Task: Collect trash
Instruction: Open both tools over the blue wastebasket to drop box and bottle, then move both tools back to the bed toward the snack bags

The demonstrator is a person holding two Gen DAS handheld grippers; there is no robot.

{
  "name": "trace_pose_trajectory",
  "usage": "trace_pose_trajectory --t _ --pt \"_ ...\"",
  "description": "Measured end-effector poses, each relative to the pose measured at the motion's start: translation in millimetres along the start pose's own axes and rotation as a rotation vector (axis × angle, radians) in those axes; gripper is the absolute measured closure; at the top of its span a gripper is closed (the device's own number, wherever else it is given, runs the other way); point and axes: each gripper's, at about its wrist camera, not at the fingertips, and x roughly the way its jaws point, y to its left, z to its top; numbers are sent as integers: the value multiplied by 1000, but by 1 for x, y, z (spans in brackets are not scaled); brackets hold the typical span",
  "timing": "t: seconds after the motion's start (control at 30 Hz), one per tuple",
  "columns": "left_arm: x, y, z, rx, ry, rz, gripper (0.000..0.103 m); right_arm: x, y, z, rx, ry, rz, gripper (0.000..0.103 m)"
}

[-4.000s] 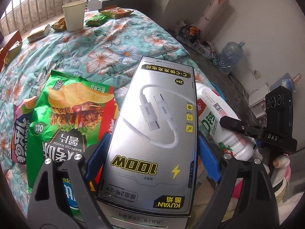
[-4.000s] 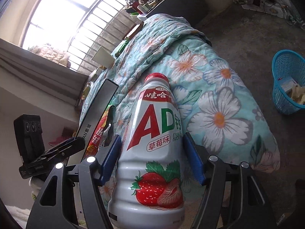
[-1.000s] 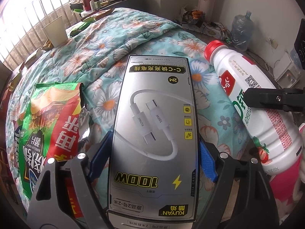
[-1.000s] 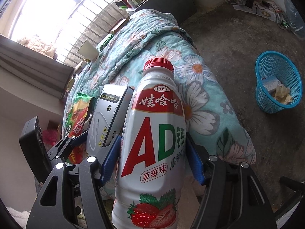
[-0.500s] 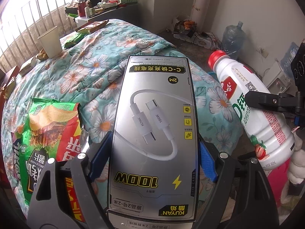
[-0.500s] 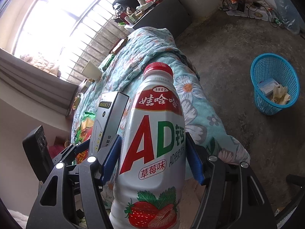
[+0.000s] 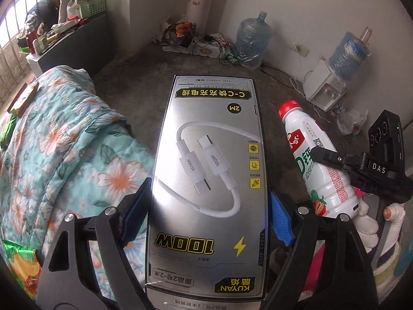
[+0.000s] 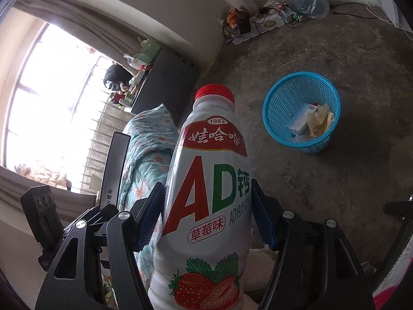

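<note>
My left gripper (image 7: 206,211) is shut on a silver cable box (image 7: 209,170) that fills the middle of the left wrist view and sticks out over the bare floor. My right gripper (image 8: 207,211) is shut on a white strawberry-milk bottle (image 8: 209,180) with a red cap, held upright. That bottle (image 7: 322,165) and the right gripper also show at the right of the left wrist view, and the cable box (image 8: 113,168) stands edge-on at the left of the right wrist view. A blue mesh bin (image 8: 278,106) with paper trash in it stands on the concrete floor, ahead and right of the bottle.
The bed with a floral quilt (image 7: 59,139) lies to the left, with a green snack bag (image 7: 20,261) at its near edge. Two water jugs (image 7: 253,41), a dispenser (image 7: 325,87) and tangled cables line the far wall. A dark cabinet (image 8: 165,80) stands by the window.
Both grippers have swung away from the bed toward the open floor, still gripping the box and the bottle. The blue bin now sits closer and more central in the right wrist view.
</note>
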Motion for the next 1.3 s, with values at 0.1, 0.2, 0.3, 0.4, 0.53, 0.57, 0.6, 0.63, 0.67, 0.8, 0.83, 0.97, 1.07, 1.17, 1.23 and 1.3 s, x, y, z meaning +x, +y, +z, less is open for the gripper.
trace_pose_trajectory --t 0.1,0.2,0.3,0.4,0.53,0.57,0.6,0.63,0.67,0.8,0.83,0.97,1.07,1.17,1.23,1.3 --pt "46 -17 40 13 80 -63 25 15 -28 26 87 -10 -1 39" --pt "98 -38 86 26 141 -79 22 44 -63 64 197 -15 -15 38" --pt "157 -51 130 8 167 -95 12 84 -102 105 282 -27 -62 29" --pt "201 -54 149 -31 200 -43 12 110 -139 122 374 -25 -128 29" --pt "202 -50 142 -78 166 -99 12 103 -151 103 395 -70 -105 29" --pt "197 -50 138 -61 155 -106 12 99 -149 95 379 -82 -108 29" --pt "189 -52 133 -42 136 -111 12 94 -146 88 356 -95 -114 29" --pt "179 -51 128 -26 112 -117 12 89 -144 80 337 -108 -124 29" --pt "168 -50 123 -16 90 -124 12 84 -139 71 322 -119 -134 29" --pt "109 -45 96 7 -22 -150 12 69 -109 42 225 -146 -158 29" --pt "92 -43 88 16 -58 -139 12 62 -97 34 178 -148 -167 29" --pt "19 -27 45 -15 -199 -105 12 44 -35 12 -39 -173 -183 29" --pt "-32 -9 9 -41 -276 -67 12 27 12 -7 -185 -206 -157 29" --pt "-81 16 -30 -75 -345 0 12 16 50 -25 -289 -212 -97 22" --pt "-112 37 -58 -116 -378 55 12 12 74 -39 -348 -213 -65 21" --pt "-141 61 -87 -176 -415 109 12 12 96 -53 -399 -189 -27 21"
